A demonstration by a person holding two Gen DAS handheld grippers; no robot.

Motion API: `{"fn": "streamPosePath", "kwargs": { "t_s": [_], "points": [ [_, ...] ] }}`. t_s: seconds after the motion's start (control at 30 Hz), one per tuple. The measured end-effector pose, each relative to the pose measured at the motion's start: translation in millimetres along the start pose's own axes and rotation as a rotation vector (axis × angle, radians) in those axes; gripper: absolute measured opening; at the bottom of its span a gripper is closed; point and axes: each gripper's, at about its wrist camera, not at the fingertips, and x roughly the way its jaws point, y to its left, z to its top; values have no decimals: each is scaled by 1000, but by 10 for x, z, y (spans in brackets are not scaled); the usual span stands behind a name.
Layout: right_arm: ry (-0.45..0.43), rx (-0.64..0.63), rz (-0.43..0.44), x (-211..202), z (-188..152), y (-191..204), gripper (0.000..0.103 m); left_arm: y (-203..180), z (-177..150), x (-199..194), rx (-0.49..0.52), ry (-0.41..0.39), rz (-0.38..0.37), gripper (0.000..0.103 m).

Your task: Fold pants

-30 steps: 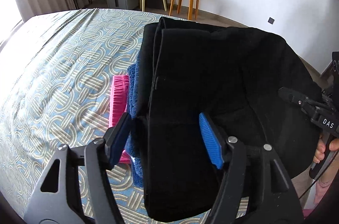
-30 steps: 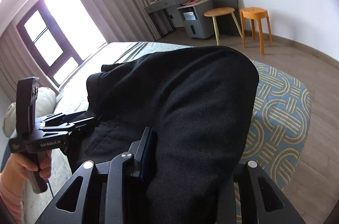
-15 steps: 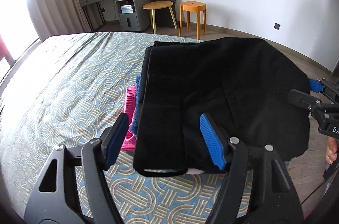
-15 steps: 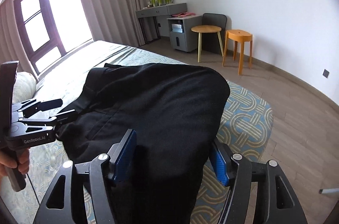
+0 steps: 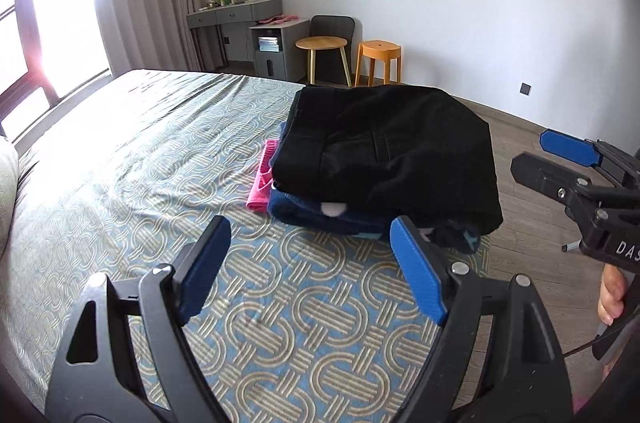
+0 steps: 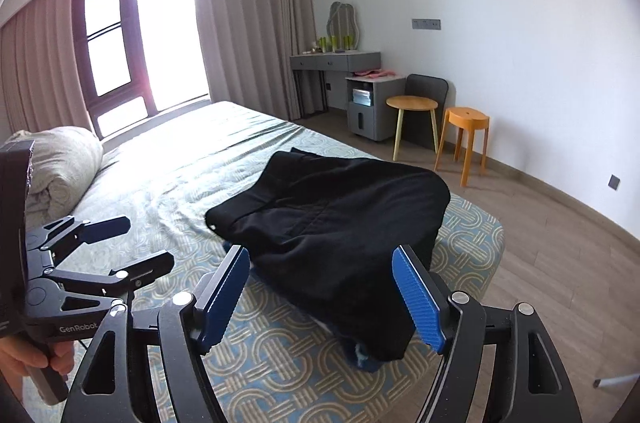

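The folded black pants (image 5: pixel 384 151) lie on top of a stack of folded clothes near the bed's corner, also in the right wrist view (image 6: pixel 340 219). Under them are a dark blue garment (image 5: pixel 320 213) and a pink one (image 5: pixel 262 183). My left gripper (image 5: pixel 312 271) is open and empty, drawn back from the stack above the bedspread. My right gripper (image 6: pixel 324 297) is open and empty, just in front of the pants. Each gripper shows in the other's view: the right (image 5: pixel 560 163), the left (image 6: pixel 128 243).
The patterned bedspread (image 5: pixel 140 151) covers the bed. A rolled duvet (image 6: pixel 60 167) lies at the head. A wooden side table (image 6: pixel 412 103), orange stool (image 6: pixel 466 119), dark chair and grey desk (image 6: pixel 336 61) stand by the far wall. Wood floor (image 6: pixel 560 255) lies right of the bed.
Both grippers have let go of the black pants and pulled back from them. The pants now rest on the stack.
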Motion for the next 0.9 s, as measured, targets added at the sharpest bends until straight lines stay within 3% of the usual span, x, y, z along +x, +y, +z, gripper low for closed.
{"fn": "streamPosePath", "kwargs": {
  "t_s": [0.17, 0.27, 0.43, 0.67, 0.9],
  "points": [
    [16, -6, 17, -270, -210, 223, 76, 37, -135, -392, -36, -43, 32, 85],
    [49, 9, 29, -388, -339, 299, 76, 18, -182, -603, -37, -76, 59, 94],
    [35, -4, 5, -683, -478, 392, 76, -95, -300, -939, -41, -137, 70, 96],
    [9, 0, -8, -979, -509, 415, 76, -314, -466, -1102, -69, -143, 62, 96],
    [8, -22, 9, -1079, -694, 260, 83, -453, -607, -1128, -115, -118, 118, 96]
  ]
}}
